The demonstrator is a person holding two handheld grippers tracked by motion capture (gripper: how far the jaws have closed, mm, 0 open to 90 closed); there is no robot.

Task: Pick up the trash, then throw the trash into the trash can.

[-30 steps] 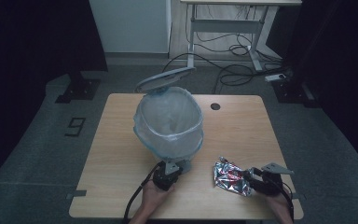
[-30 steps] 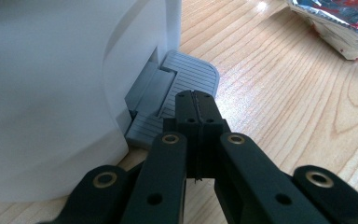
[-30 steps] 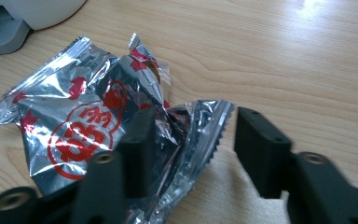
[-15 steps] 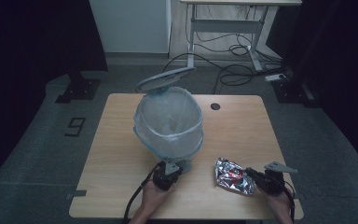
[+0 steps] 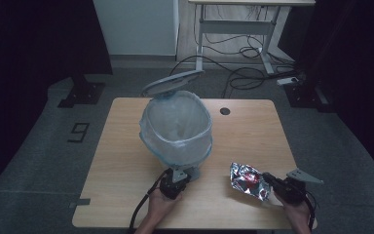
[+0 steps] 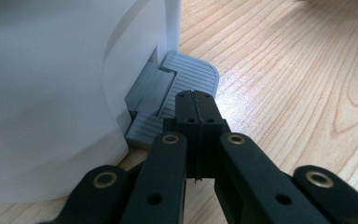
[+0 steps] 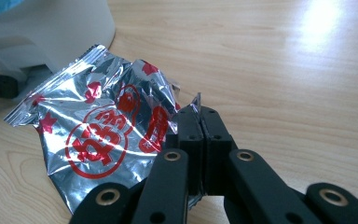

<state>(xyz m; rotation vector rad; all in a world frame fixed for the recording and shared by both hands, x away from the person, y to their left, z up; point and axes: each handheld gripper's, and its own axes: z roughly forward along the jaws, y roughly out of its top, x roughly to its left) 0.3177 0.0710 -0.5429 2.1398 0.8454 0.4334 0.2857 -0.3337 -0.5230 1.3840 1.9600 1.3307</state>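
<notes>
While the left gripper (image 6: 193, 100) rests its tip on the grey ribbed pedal (image 6: 186, 88) of the white bin (image 5: 175, 127), its jaws are pressed flat together with nothing between them. Bin wall stands just left of these jaws in the left gripper view; bare wooden surface (image 6: 298, 70) runs off to their right. From the high view, the left gripper (image 5: 174, 181) sits at the bin's near foot, lid (image 5: 171, 83) tipped up behind, a pale liner bag over the rim.

Right gripper (image 7: 198, 112): jaws have just been closing and now pinch a corner of the silver snack wrapper (image 7: 107, 135), foil edge poking up between the tips. Wrapper crumpled, red print and stars, most of it spread left of the jaws and lying on the surface. Beyond it, up and left of the jaws, the bin base and a bit of the pedal.

High view: right gripper (image 5: 268, 178) near the front right of the surface, wrapper (image 5: 246, 179) just left of its jaws, well apart from the bin. A hand (image 5: 297, 214) holds it from below, cable trailing.
</notes>
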